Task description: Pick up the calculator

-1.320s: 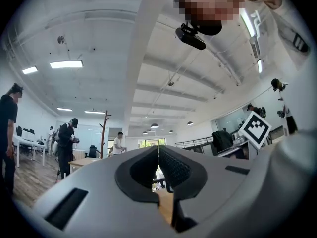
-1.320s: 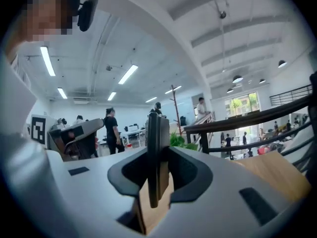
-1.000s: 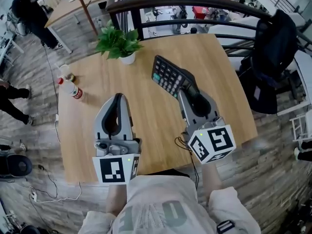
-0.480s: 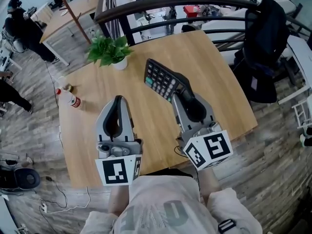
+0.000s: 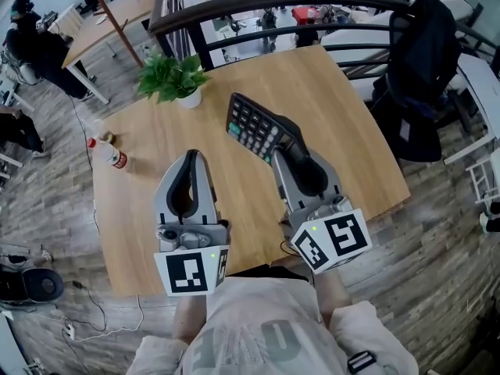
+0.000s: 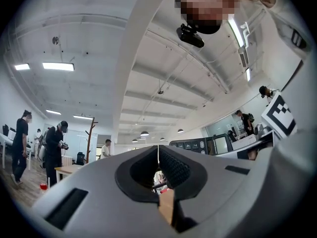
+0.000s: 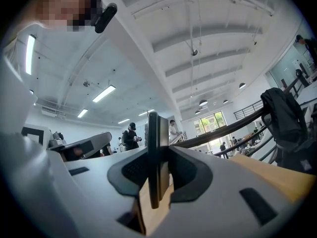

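The black calculator, with grey keys and one teal key, hangs tilted above the wooden table. My right gripper is shut on its near end. In the right gripper view the calculator stands edge-on between the pads of my right gripper. My left gripper hovers to the left of it over the table, shut with nothing in it. In the left gripper view my left gripper has its tips together, and the calculator shows off to the right.
A potted green plant stands at the table's far left. A small bottle with a red label lies at the left edge. A dark railing runs behind the table, and a black jacket hangs at the right. People stand at the far left.
The whole view has shifted a little and both grippers have drifted with it. The calculator stays clamped in the right gripper, and the left stays shut.
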Tool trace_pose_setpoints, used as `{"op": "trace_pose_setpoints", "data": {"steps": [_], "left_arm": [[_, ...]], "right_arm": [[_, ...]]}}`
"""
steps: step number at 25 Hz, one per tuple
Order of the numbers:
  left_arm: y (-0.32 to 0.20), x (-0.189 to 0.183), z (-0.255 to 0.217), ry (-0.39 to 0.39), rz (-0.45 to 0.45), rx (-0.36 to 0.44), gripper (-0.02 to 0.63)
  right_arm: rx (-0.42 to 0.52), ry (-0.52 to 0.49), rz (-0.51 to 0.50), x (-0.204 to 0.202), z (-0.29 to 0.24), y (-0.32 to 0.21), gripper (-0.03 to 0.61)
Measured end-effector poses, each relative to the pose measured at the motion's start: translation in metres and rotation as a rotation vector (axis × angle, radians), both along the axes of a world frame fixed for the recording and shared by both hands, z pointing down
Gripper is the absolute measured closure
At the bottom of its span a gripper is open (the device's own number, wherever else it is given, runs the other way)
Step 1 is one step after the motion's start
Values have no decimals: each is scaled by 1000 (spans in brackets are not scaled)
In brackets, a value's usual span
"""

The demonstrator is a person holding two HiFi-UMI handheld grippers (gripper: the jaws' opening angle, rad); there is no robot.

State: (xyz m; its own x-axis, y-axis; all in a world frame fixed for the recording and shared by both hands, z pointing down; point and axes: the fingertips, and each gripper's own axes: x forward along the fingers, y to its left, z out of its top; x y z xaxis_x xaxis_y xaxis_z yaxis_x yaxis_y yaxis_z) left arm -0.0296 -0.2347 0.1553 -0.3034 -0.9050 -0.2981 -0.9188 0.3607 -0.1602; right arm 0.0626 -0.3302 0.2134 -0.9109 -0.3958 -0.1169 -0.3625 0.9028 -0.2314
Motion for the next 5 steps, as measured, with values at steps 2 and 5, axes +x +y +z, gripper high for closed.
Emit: {"op": "trace_pose_setpoints", "data": {"steps": [2, 5], "left_arm": [[0, 1, 0, -7, -6, -1, 601], [1, 2, -4, -14, -18, 2, 603]], "right_arm": [[0, -9, 1, 2, 0, -1, 472], [-1, -21, 7, 7, -3, -3, 472]]}}
